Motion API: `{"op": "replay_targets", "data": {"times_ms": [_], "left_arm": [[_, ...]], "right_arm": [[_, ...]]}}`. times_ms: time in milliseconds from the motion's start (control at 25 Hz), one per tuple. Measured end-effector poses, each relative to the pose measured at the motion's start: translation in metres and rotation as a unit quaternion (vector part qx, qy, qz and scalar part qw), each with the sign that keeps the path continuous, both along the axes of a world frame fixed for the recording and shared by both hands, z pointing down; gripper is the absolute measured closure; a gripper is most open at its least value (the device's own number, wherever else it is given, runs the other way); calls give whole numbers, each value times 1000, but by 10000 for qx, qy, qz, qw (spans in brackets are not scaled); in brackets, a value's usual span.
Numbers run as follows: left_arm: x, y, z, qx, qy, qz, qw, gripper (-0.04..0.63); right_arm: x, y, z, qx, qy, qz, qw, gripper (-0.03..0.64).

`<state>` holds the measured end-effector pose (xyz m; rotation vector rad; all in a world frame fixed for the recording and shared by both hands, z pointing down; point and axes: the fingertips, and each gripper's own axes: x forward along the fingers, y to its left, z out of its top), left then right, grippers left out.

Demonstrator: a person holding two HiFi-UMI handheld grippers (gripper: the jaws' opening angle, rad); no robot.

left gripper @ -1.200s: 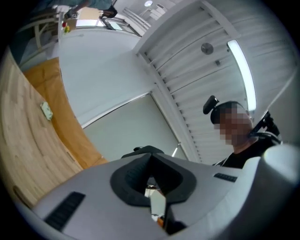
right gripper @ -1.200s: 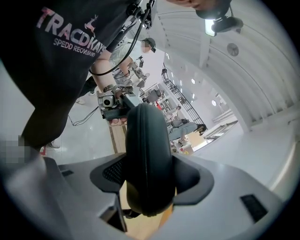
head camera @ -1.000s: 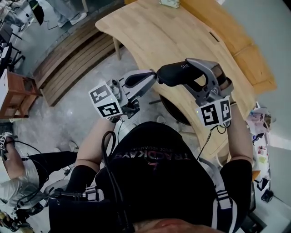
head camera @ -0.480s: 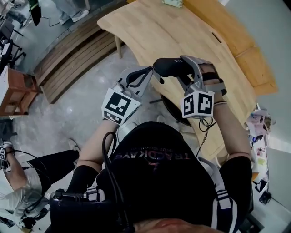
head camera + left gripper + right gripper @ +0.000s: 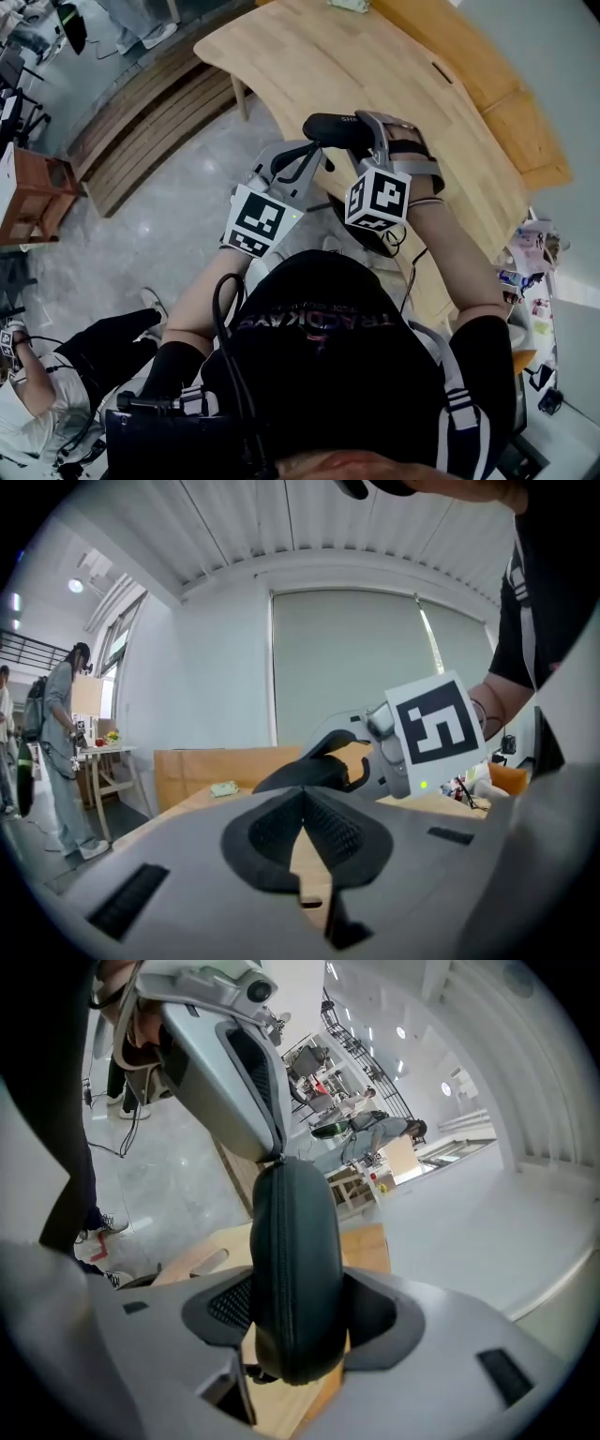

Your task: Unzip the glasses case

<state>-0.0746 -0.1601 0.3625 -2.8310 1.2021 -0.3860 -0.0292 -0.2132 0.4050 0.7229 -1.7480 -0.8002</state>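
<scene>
The left claw [image 5: 302, 797] is clenched, its ribbed pads meeting at the tips. Seen from the right gripper view, those tips touch the far end of the glasses case [image 5: 292, 1260], right on the zip seam. Whether a zip tab is pinched between them I cannot tell.

The case is black and rounded, with the zip line running along its edge. It is held up in the air between the two hands, over the floor by the near edge of the table [image 5: 328, 66].

The right claw [image 5: 366, 131] is grasping the case. Its jaws stand wide, one pad on each flat side, and the near end of the case sits deep between them.

The table is pale wood and spreads away to the far right of both hands.
</scene>
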Motion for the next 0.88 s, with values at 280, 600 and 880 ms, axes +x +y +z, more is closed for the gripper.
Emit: {"op": "replay_targets", "data": {"times_ms": [280,600,880], "left_arm": [[26,5,-1,-117,59,375,9992,583],[48,10,7,-529,7,651,9965,579],[42,15,1,-510,132,680,9963,575]], "right_arm": [[-18,3,-4,240,148,-156,9995,344],[-28,11,0,555,487,-358,9966,344],[-26,16,-3,320,25,-324,9990,342]]}}
